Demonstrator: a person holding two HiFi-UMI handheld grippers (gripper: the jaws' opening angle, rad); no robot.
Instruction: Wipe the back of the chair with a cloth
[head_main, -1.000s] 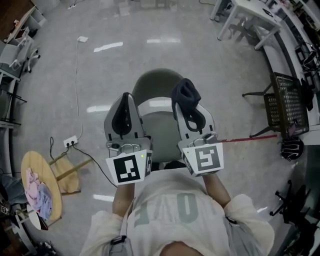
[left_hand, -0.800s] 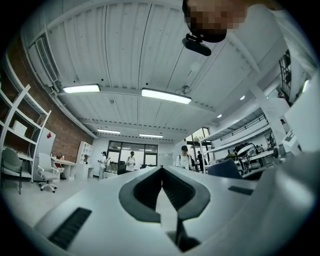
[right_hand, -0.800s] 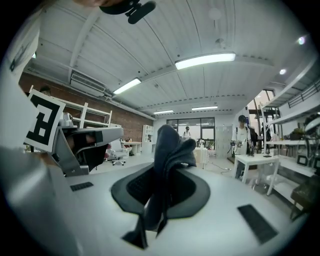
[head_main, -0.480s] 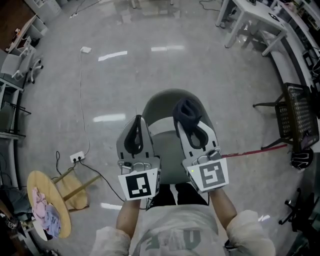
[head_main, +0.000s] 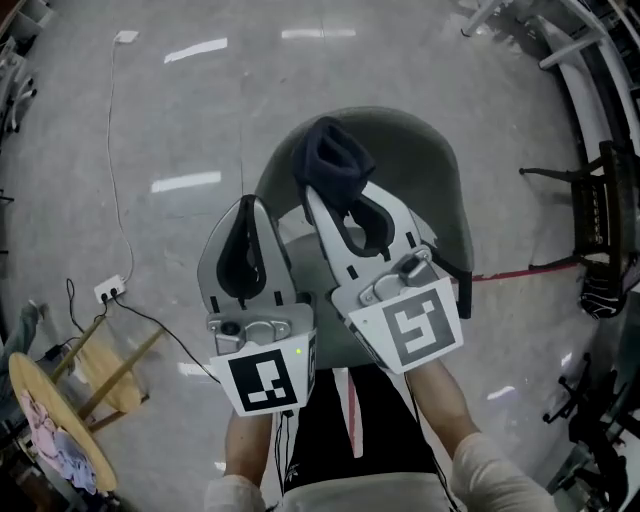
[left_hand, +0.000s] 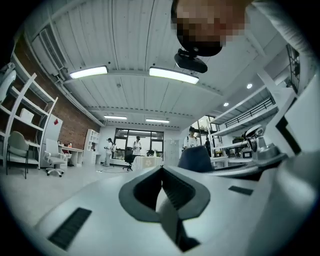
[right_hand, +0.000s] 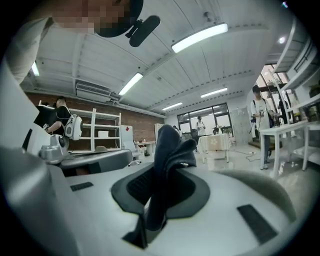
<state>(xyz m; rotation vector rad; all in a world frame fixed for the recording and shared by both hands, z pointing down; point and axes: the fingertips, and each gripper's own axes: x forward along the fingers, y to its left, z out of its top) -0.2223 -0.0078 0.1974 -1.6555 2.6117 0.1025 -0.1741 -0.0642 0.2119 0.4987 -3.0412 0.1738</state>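
A grey-green shell chair (head_main: 430, 180) with a curved back fills the centre of the head view, and both grippers hang over it. The right gripper (head_main: 340, 200), just right of centre, has its jaws pressed together on a bunched dark navy cloth (head_main: 330, 158) that stands up past the tips, over the upper left part of the chair. From above, it is hard to tell whether the cloth touches the chair. The right gripper view shows the same cloth (right_hand: 169, 150) pinched between the closed jaws. The left gripper (head_main: 247, 215), left of centre, has its jaws together with nothing between them.

At the lower left stands a round wooden side table (head_main: 25, 385) bearing pale pink rags (head_main: 45, 435). Above it, a white power strip (head_main: 108, 291) lies on the floor with cables running off it. At the right edge is a black mesh chair (head_main: 598, 215), with a thin red strip (head_main: 510, 271) beside it. The glossy grey floor (head_main: 200, 110) mirrors ceiling lights. The left gripper view shows a white panelled ceiling (left_hand: 125, 50) and a brick wall (left_hand: 70, 131).
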